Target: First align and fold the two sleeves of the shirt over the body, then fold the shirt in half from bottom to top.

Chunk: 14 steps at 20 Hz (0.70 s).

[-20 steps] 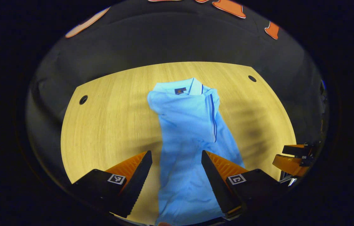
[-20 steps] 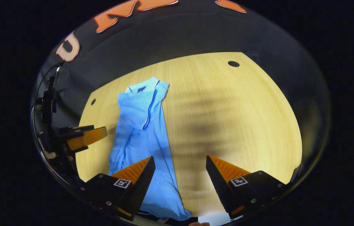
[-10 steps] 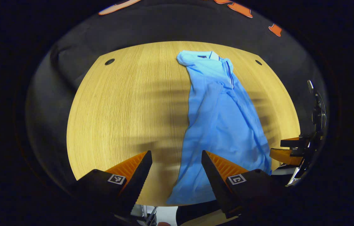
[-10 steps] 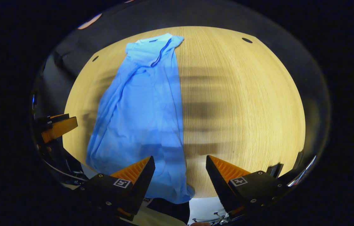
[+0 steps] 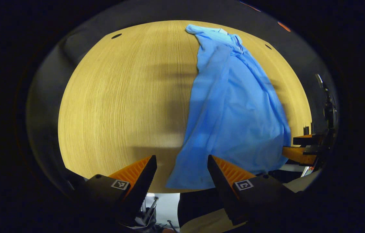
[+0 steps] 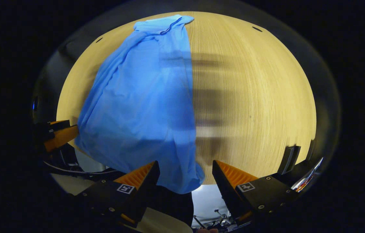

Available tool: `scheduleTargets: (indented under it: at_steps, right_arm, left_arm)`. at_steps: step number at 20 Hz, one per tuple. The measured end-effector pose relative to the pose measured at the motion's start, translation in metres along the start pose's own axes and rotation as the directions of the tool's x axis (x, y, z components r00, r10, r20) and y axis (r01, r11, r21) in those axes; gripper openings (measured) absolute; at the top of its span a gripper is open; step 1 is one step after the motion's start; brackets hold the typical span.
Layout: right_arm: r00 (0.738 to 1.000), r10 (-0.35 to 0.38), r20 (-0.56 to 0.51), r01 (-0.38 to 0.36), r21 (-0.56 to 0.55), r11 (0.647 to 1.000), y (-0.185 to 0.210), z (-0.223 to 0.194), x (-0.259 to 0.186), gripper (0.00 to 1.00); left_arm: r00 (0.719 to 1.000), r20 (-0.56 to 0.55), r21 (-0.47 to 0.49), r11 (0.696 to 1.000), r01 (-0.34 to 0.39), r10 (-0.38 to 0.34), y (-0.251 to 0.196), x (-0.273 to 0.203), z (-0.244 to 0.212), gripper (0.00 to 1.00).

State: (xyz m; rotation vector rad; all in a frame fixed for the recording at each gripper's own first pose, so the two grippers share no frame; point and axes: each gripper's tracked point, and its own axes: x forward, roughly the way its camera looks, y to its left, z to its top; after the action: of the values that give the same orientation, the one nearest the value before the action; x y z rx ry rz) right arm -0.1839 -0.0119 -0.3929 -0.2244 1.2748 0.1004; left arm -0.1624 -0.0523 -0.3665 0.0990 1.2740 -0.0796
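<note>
A light blue polo shirt (image 5: 231,106) (image 6: 143,97) lies lengthwise on the wooden table (image 5: 117,103), collar at the far end, both sleeves folded over the body. Its hem reaches the near table edge and droops a little over it. My left gripper (image 5: 182,165) is open above the hem's left corner. My right gripper (image 6: 185,170) is open above the hem's right corner. Neither holds cloth. The right gripper also shows at the right edge of the left gripper view (image 5: 302,147), and the left gripper at the left edge of the right gripper view (image 6: 58,134).
The table (image 6: 253,97) has small dark round holes near its far corners (image 5: 116,36) (image 6: 257,29). Below the near edge I see the floor, some metal stand parts and a person's clothing. Black cloth walls the booth behind the table.
Both grippers have drawn back toward the near table edge and tipped downward, so the shirt's hem and the table edge now show between their fingers. The shirt itself has not moved.
</note>
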Motion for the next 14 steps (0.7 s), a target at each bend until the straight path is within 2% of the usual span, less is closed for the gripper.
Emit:
scheduleTargets:
  at_steps: [3,7,8,10,11,12,13,14]
  right_arm:
    - [1.0,-0.005,-0.017,0.004,-0.011,1.0,0.004,-0.006,0.009,0.99]
    - [1.0,-0.029,-0.013,0.029,-0.019,0.999,0.002,-0.005,0.012,0.98]
    - [0.999,-0.037,-0.011,0.037,-0.025,0.999,0.001,-0.006,0.011,0.98]
    - [0.997,-0.078,-0.003,0.078,-0.057,0.995,-0.004,-0.007,0.012,0.92]
    - [0.997,-0.078,-0.01,0.078,-0.069,0.995,-0.004,-0.008,0.014,0.81]
    - [0.997,-0.078,-0.004,0.077,-0.072,0.994,-0.003,-0.008,0.012,0.74]
    - [0.997,-0.076,0.002,0.076,-0.065,0.995,-0.003,-0.007,0.013,0.62]
    - [0.998,-0.07,0.003,0.07,-0.053,0.996,-0.003,-0.007,0.013,0.44]
  left_arm:
    - [1.0,-0.018,0.0,1.0,-0.015,0.015,0.001,0.008,-0.009,1.0]
    - [0.998,-0.063,-0.017,1.0,0.001,-0.002,-0.002,0.019,-0.027,1.0]
    - [0.998,-0.06,-0.009,1.0,-0.017,0.017,-0.001,0.018,-0.027,1.0]
    - [0.998,-0.06,0.018,0.999,-0.032,0.033,-0.003,0.02,-0.027,1.0]
    - [0.998,-0.054,0.019,0.999,-0.03,0.031,-0.004,0.02,-0.026,0.97]
    - [0.998,-0.055,0.009,1.0,-0.027,0.028,-0.006,0.022,-0.027,0.76]
    - [0.998,-0.06,-0.005,1.0,-0.023,0.022,-0.009,0.02,-0.027,0.54]
    - [0.998,-0.058,-0.019,1.0,-0.001,0.0,-0.013,0.02,-0.025,0.46]
